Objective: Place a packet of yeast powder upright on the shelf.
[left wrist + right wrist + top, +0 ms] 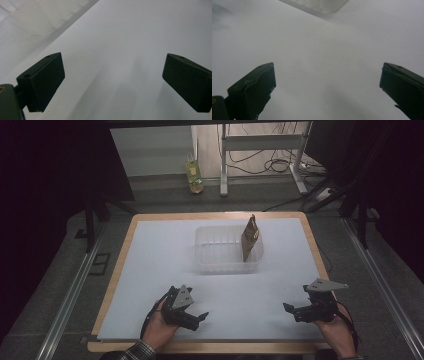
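Left gripper (196,316): the jaws stand wide apart and hold nothing. It is carried in the person's left hand (159,326) low over the near left part of the surface (160,250), with the jaws directed toward the middle of the near edge. In the left gripper view, the two black, block-shaped jaws frame bare white sheet, with nothing between them.

Right gripper (292,311): the jaws are likewise wide apart and empty. It is carried in the right hand (336,325) at the near right, with the jaws directed leftward toward the other gripper. A grey three-cornered plate sits on top. In the right gripper view, the jaw pads appear worn at the edges, and only white sheet lies between them.

The container (227,249) is a clear plastic rectangular tub with rounded corners and ribbed walls. It sits on the far centre of the surface, well apart from both grippers. Its long axis runs left to right across the surface.

The pouch (250,239) is a flat, brown, glossy packet. It stands on end at the right end of the container, leaning against the right wall. Its long axis is near vertical, with the top corner pointing up and slightly away from the person.

The surface is a wooden board covered by a smooth white sheet.
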Demonstrator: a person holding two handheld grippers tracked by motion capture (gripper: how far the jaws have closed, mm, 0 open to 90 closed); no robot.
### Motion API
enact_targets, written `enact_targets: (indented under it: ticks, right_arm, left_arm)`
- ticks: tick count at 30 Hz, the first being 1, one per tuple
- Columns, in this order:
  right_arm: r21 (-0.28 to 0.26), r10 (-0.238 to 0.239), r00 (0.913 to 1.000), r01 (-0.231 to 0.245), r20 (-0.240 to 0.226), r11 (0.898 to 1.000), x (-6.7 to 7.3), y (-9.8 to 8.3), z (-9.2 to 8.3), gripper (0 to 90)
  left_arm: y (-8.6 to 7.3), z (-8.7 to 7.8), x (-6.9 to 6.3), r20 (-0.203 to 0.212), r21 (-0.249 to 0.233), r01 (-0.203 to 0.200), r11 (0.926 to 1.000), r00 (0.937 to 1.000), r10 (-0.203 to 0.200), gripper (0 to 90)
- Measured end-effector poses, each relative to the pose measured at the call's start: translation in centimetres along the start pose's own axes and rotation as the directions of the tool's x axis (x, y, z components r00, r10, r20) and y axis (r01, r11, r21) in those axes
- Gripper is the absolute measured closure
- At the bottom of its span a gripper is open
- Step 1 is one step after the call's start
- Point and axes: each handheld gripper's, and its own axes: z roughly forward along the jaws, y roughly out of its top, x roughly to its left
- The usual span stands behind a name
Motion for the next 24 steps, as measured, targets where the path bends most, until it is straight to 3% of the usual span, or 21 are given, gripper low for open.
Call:
enact_targets:
  ticks: [24]
  right_arm:
    - [0.061,0.065,0.9954,-0.069,0.070,0.996,-2.2,-3.7,-1.3,0.5]
  left_arm:
    - [0.0,0.2,-0.1,0.003,0.011,-0.004,0.9999,1.0000,0.004,4.2]
